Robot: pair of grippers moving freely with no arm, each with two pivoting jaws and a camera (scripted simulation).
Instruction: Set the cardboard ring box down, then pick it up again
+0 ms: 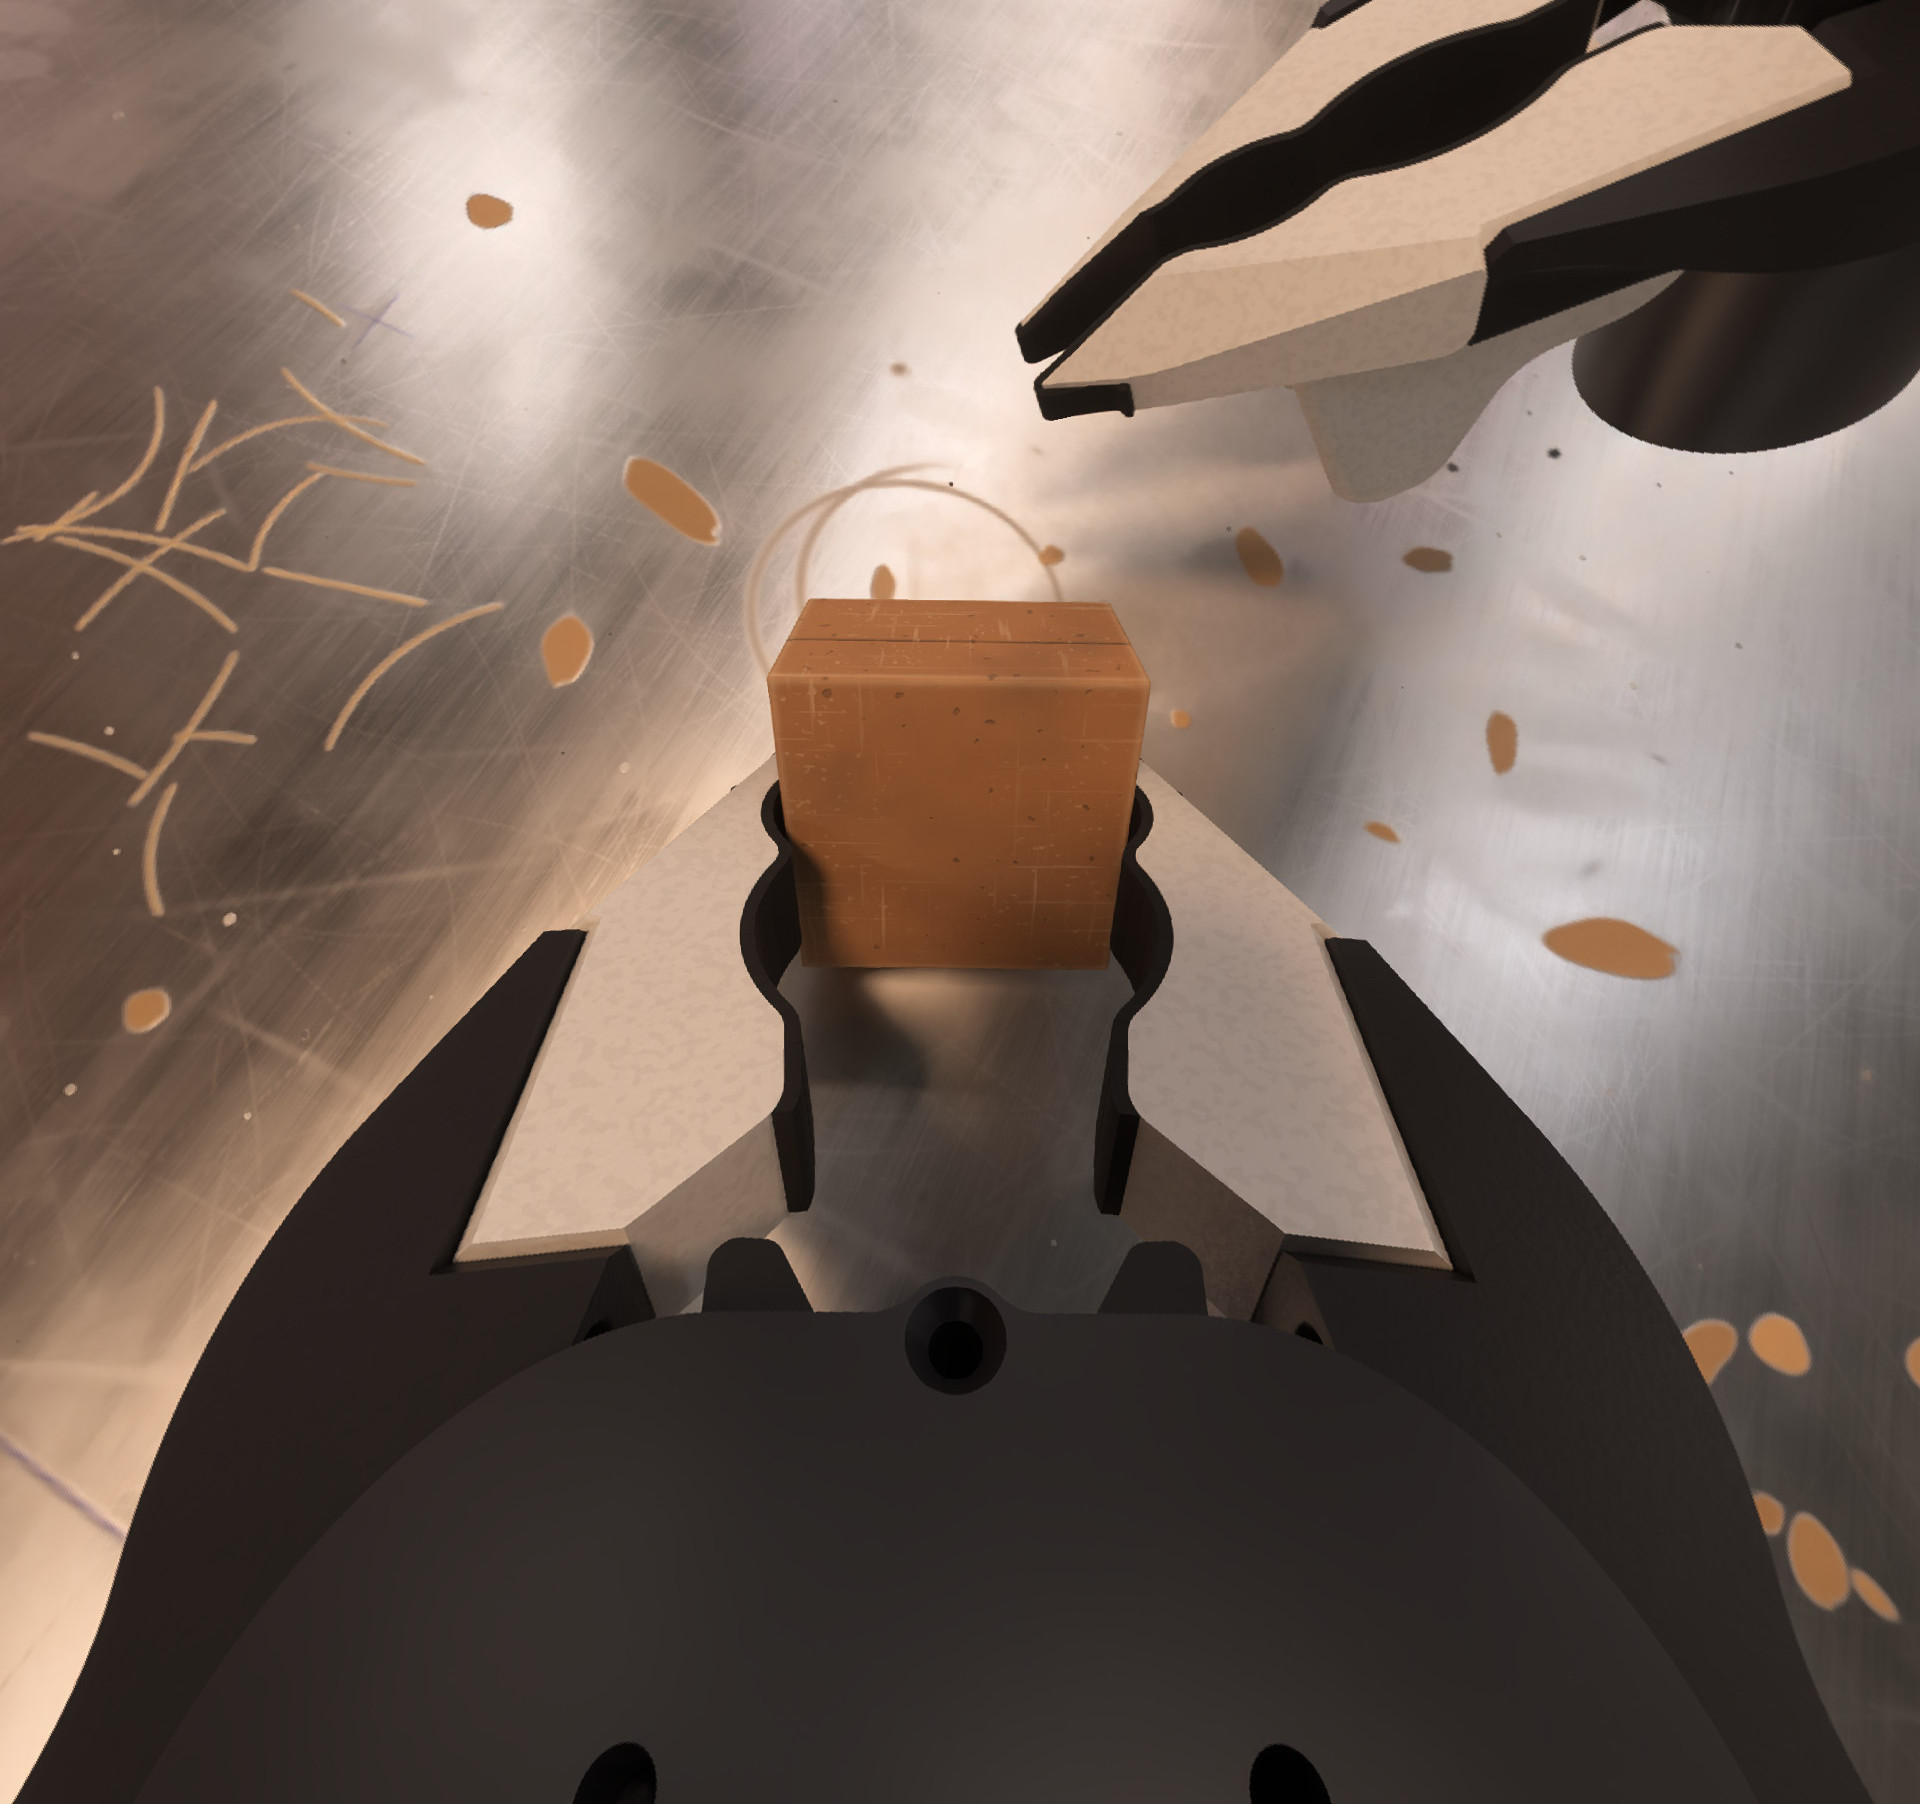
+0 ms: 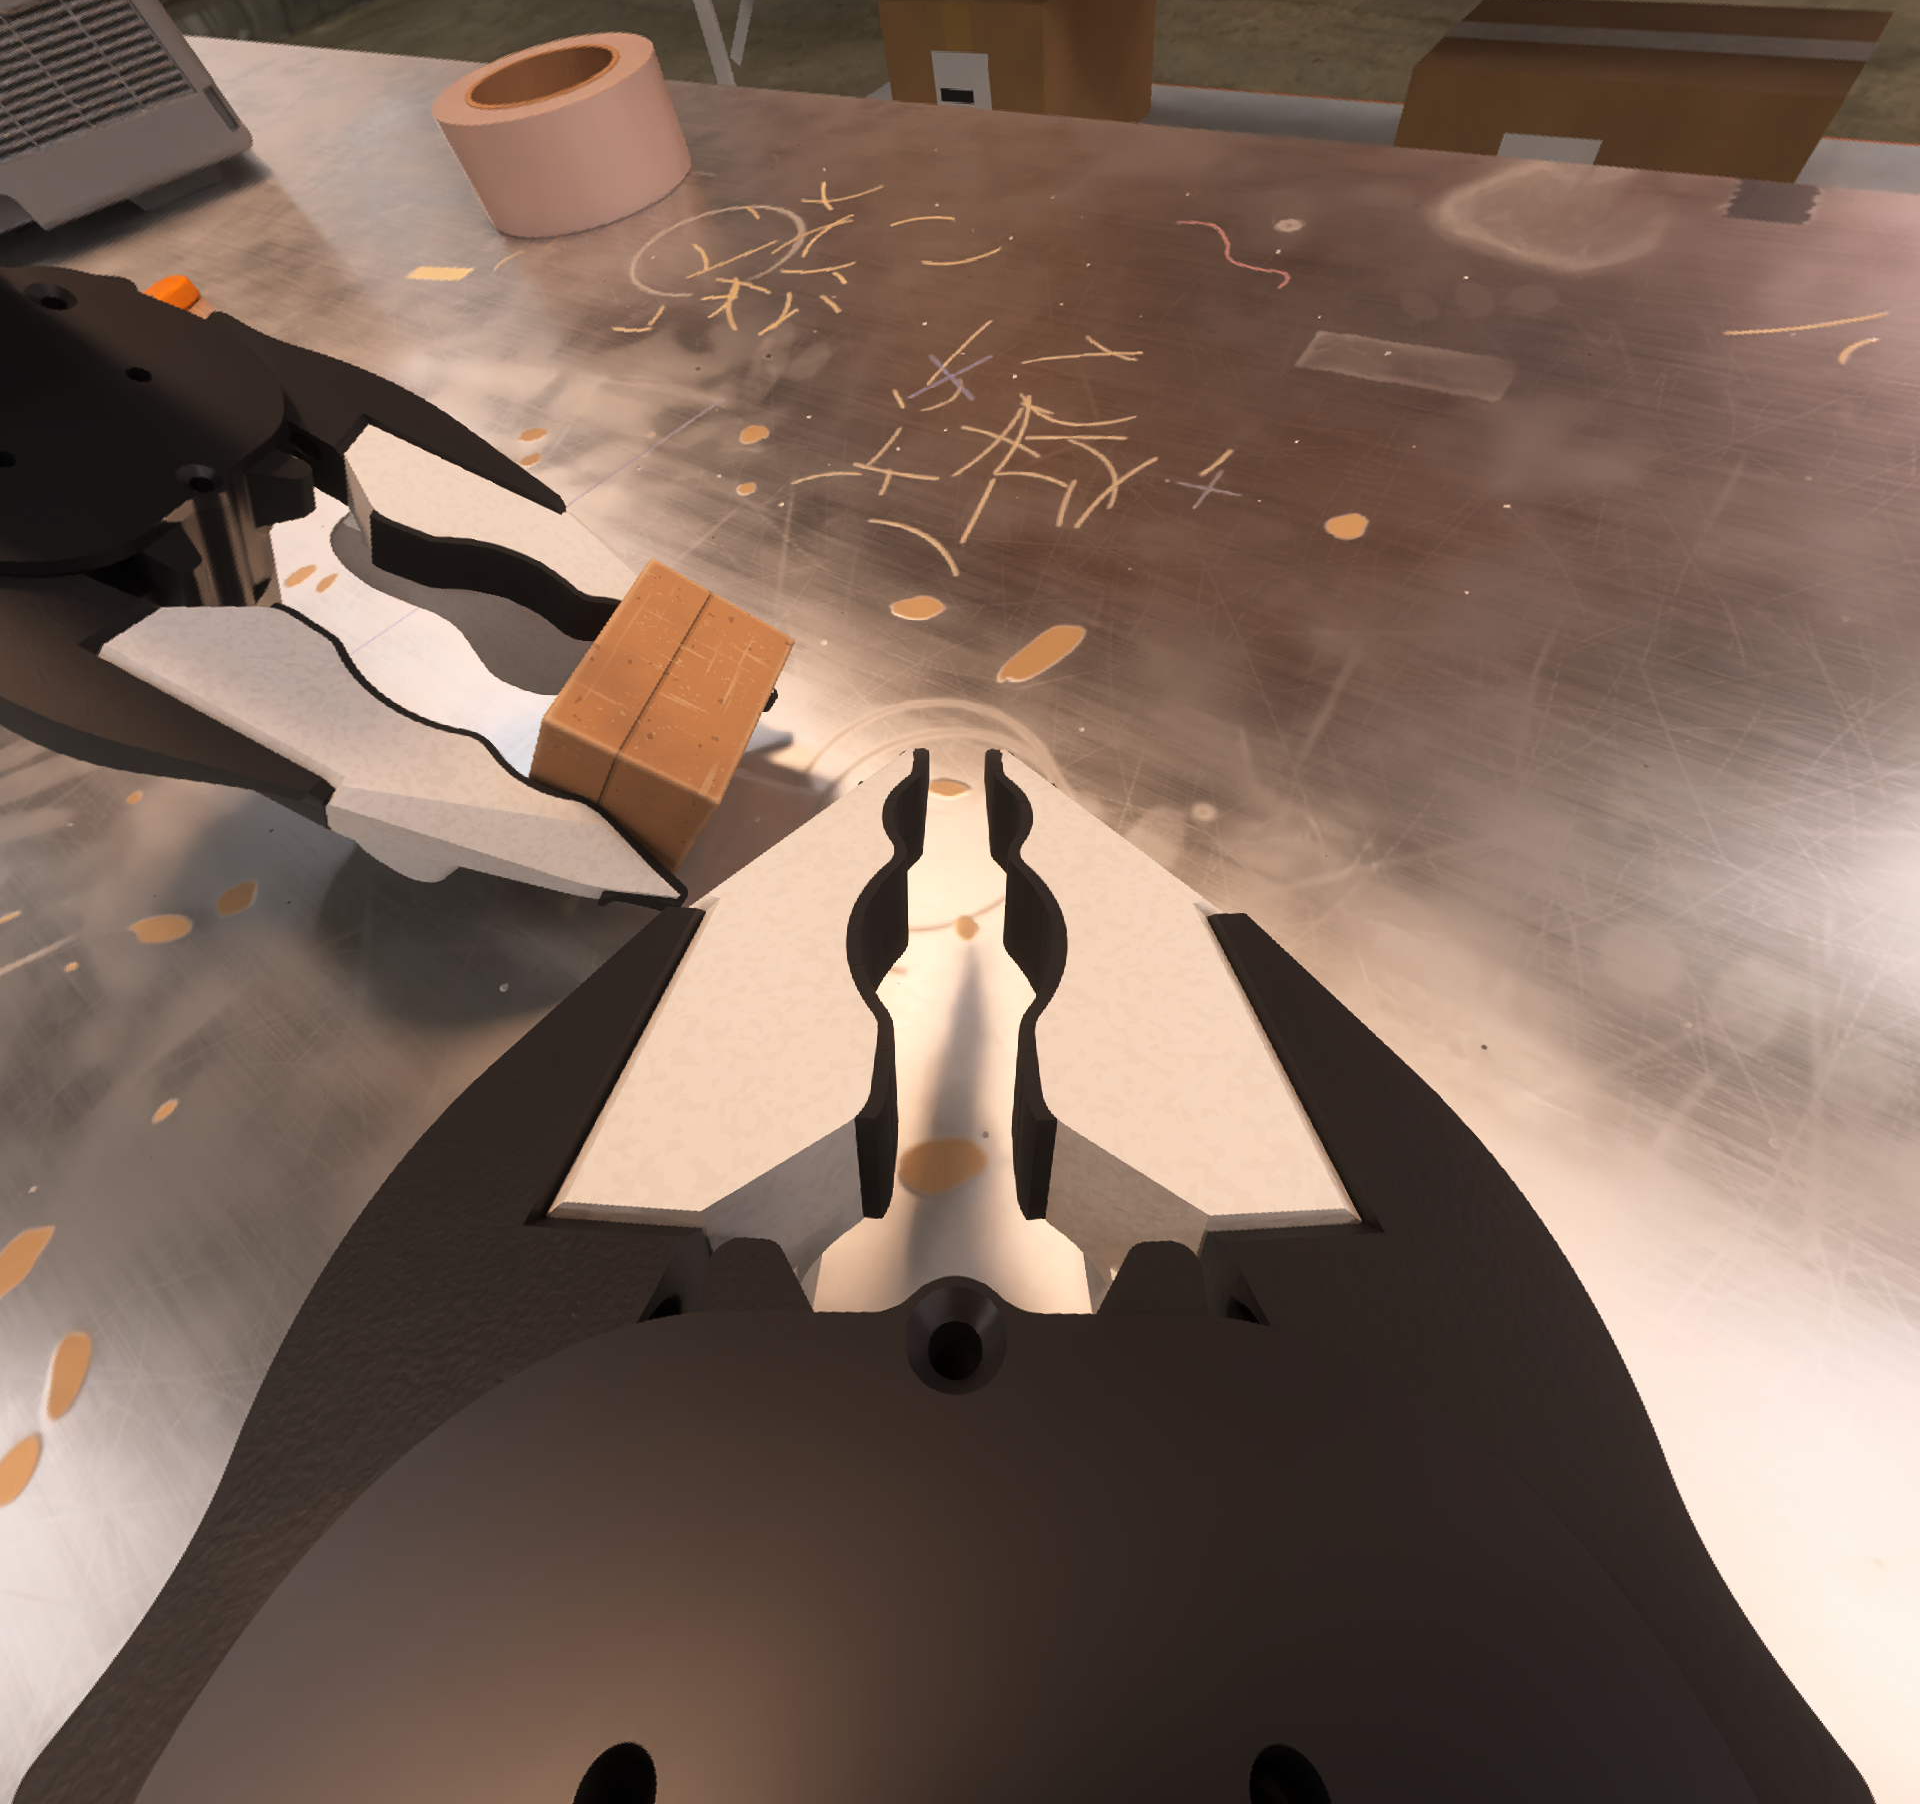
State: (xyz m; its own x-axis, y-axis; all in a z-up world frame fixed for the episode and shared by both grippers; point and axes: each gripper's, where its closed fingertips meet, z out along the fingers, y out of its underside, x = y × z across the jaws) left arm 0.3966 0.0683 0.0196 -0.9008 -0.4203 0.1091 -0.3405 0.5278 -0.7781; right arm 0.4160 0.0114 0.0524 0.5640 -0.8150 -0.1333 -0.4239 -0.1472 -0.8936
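The cardboard ring box (image 1: 956,819) is a small brown cube with a seam across its top. My left gripper (image 1: 956,783) is shut on it, one fingertip against each side, and holds it just over the scratched metal table (image 1: 416,196). The right wrist view shows the box (image 2: 665,705) between the left gripper's fingers (image 2: 436,778). My right gripper (image 2: 954,767) is empty, its jaws almost together with a thin gap. It hovers to the box's right, apart from it, and shows in the left wrist view (image 1: 1044,378) at upper right.
A roll of pink tape (image 2: 566,128) stands at the table's (image 2: 1351,715) far left. A grey vented device (image 2: 94,92) sits at the far left corner. Two cardboard cartons (image 2: 1023,19) (image 2: 1631,81) stand beyond the far edge. Orange spots and scratches mark the table top.
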